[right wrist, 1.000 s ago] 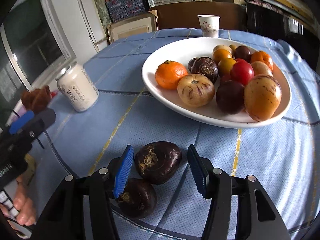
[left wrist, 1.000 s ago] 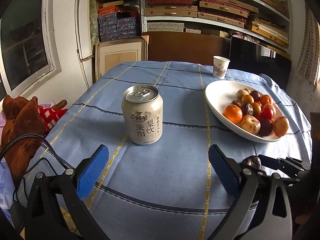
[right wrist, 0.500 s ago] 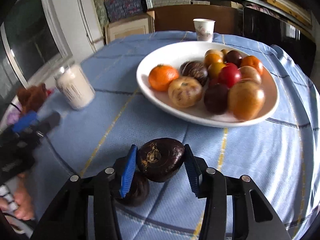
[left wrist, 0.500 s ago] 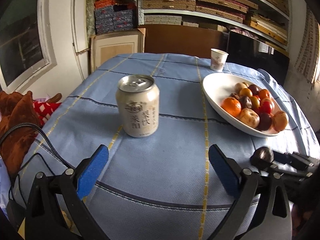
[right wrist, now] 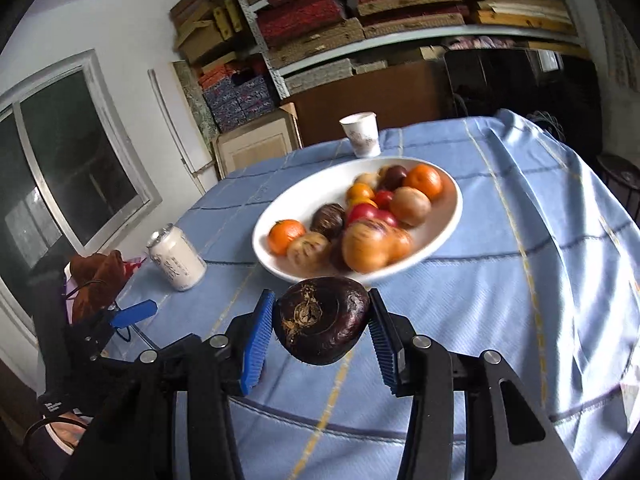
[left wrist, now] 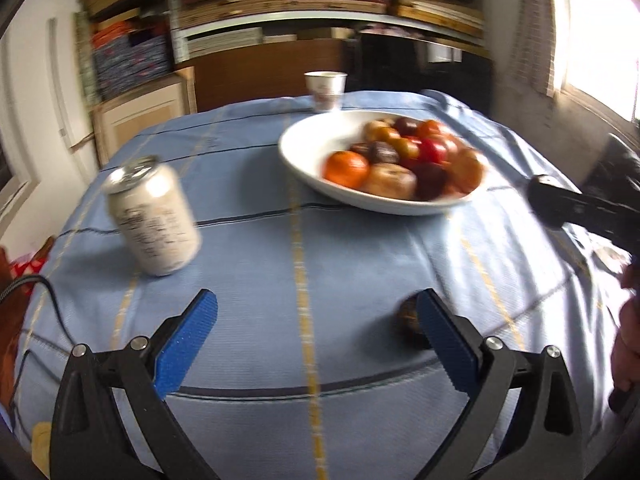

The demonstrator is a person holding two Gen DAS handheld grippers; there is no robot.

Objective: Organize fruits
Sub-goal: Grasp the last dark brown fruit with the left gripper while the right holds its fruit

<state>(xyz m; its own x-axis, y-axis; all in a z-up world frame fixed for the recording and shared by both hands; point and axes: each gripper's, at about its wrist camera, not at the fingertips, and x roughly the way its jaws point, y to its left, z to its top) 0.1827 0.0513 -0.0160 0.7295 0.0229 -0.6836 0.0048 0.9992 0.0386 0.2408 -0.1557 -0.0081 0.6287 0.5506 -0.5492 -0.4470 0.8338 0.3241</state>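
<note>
My right gripper is shut on a dark purple round fruit and holds it above the blue cloth, just short of the near rim of the white plate. The plate holds several fruits, among them an orange and a red one. My left gripper is open over the cloth with nothing between its pads. A second dark fruit lies on the cloth, partly hidden behind its right finger. The plate lies beyond, in a blurred view.
A white drink can stands left of the plate, and a paper cup stands behind it. A brown soft toy lies off the table's left edge. The cloth hangs over the table's right edge. Shelves of boxes fill the back wall.
My right gripper closed on the upper dark fruit and lifted it off the cloth toward the plate. My left gripper swung right, bringing the plate and the remaining dark fruit into its view.
</note>
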